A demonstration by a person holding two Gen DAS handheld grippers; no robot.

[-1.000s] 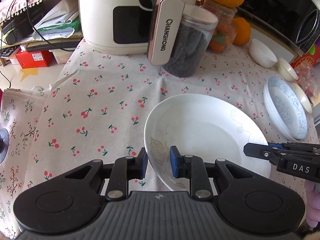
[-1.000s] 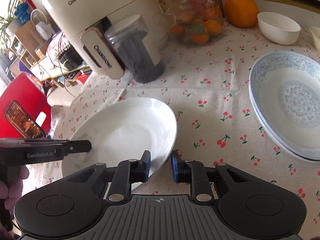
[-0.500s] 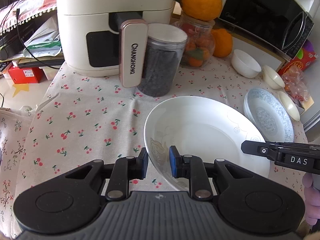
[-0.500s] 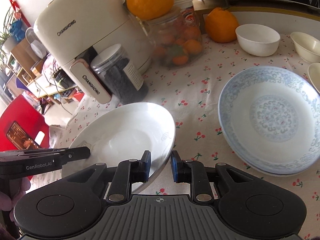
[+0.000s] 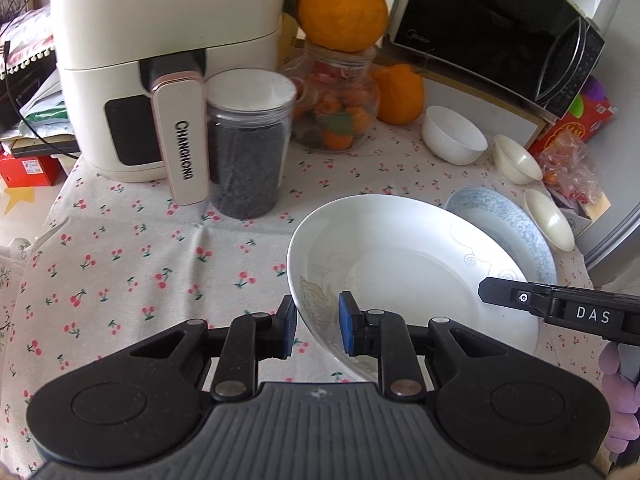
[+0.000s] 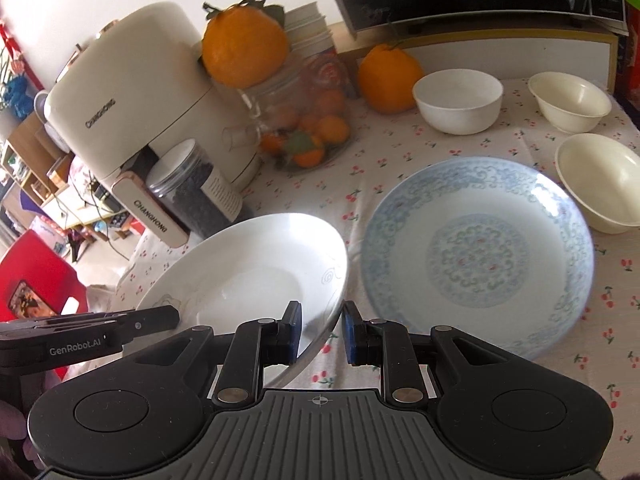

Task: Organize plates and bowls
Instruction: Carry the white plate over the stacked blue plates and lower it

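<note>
A large white plate (image 5: 404,264) (image 6: 248,272) hangs above the cherry-print tablecloth, carried by both grippers. My left gripper (image 5: 317,330) is shut on its left rim. My right gripper (image 6: 320,330) is shut on the opposite rim and shows as a black arm (image 5: 560,310) in the left wrist view. A blue-patterned plate (image 6: 476,256) (image 5: 516,224) lies on the table just to the right of the white one. Behind it stand a white bowl (image 6: 458,100) and two cream bowls (image 6: 570,100) (image 6: 600,184).
A cream air fryer (image 5: 160,60) stands at the back left, with a jar of dark grains (image 5: 248,148) in front of it. A glass jar of fruit (image 5: 340,108) carries an orange on top, another orange (image 5: 398,94) beside it. A black microwave (image 5: 500,24) is back right.
Both grippers have carried the white plate to the right and a little upward, toward the blue-patterned plate. The two now sit nearly side by side.
</note>
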